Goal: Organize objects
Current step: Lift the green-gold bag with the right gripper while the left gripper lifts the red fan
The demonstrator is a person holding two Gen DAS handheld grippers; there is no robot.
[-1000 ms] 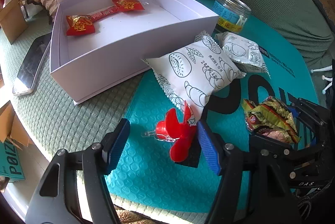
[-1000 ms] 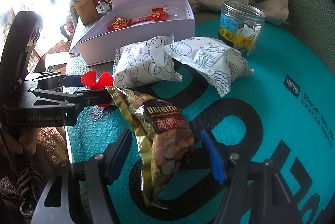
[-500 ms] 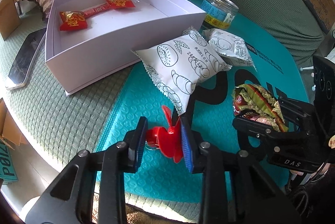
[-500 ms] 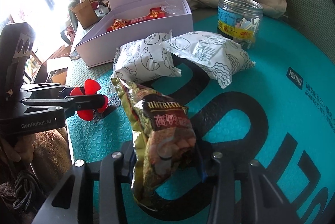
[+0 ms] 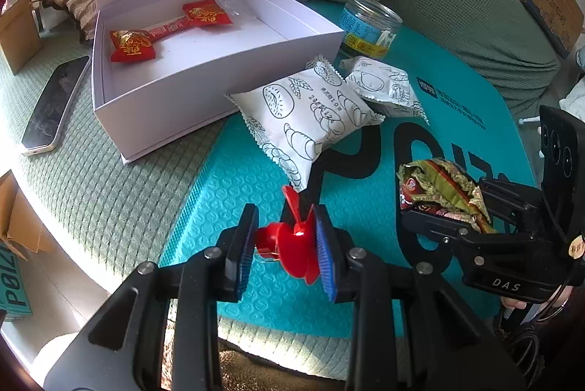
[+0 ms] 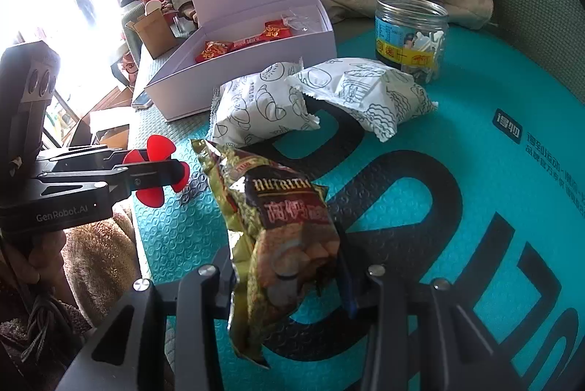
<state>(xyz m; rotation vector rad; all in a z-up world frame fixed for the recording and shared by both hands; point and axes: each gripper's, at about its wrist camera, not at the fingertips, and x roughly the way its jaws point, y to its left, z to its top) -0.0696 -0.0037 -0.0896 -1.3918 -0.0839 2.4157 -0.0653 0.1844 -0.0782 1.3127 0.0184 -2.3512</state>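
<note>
A phone (image 5: pixel 55 106) lies on the green cover at nine o'clock of the left-wrist view. Beside it, at eleven o'clock, the white box (image 5: pixel 219 73) stands open-lidded, already holding red candy packets (image 5: pixel 133 44). At centre, two white bread packets (image 5: pixel 310 120) rest on the teal mat (image 5: pixel 226 193), a clear jar (image 5: pixel 369 29) behind them at one o'clock. At six o'clock the left gripper (image 5: pixel 285 245) is clamped narrow on a small red fan (image 5: pixel 292 241), its blades pinched between the blue pads. At three o'clock the right gripper (image 6: pixel 285 266) is shut on a gold snack bag (image 6: pixel 281 219), which stands up from the jaws. Both pickups look complete; the carrying step appears next. That calls for lifting each item clear of the bread packets and swinging toward eleven o'clock, over the box's near wall, before releasing.
</note>
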